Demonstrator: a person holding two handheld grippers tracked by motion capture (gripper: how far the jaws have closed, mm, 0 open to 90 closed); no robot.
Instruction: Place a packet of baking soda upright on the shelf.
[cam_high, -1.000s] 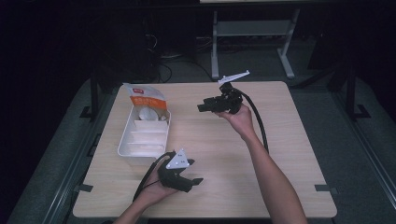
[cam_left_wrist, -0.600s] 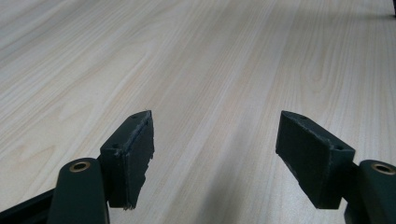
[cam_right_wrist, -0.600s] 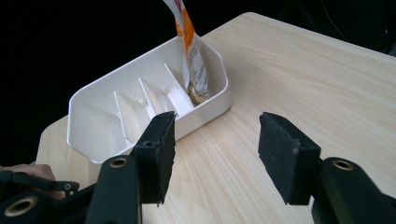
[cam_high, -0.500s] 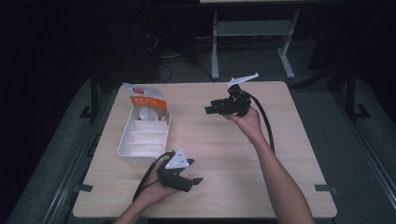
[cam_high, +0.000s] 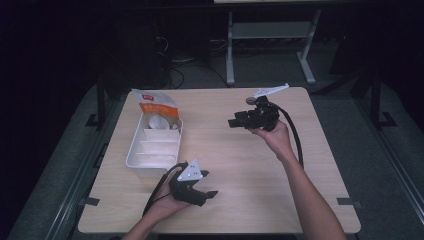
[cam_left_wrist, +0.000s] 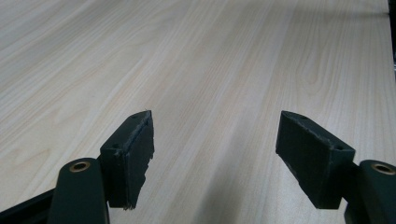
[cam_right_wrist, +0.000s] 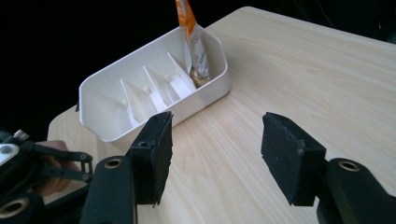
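We have our right tool (cam_high: 234, 123) held up over the pale wood-grain worktop (cam_high: 235, 165), well to the right of the white plastic divided tray (cam_high: 153, 148), with its nose turned toward that tray. Its jaws stand wide with nothing between them, and they have just been opening further. In the right gripper view the orange-and-white snack packet (cam_right_wrist: 192, 39) stands upright in the tray's far end compartment, leaning on the end wall; the other compartments look bare. We judge this as the approach step: lining up on the packet before any contact. Next we need to carry the right tool across to the tray and come down over the packet's top edge. Our left tool (cam_high: 209, 194) rests low, just near the tray's nearest corner, jaws wide and empty.
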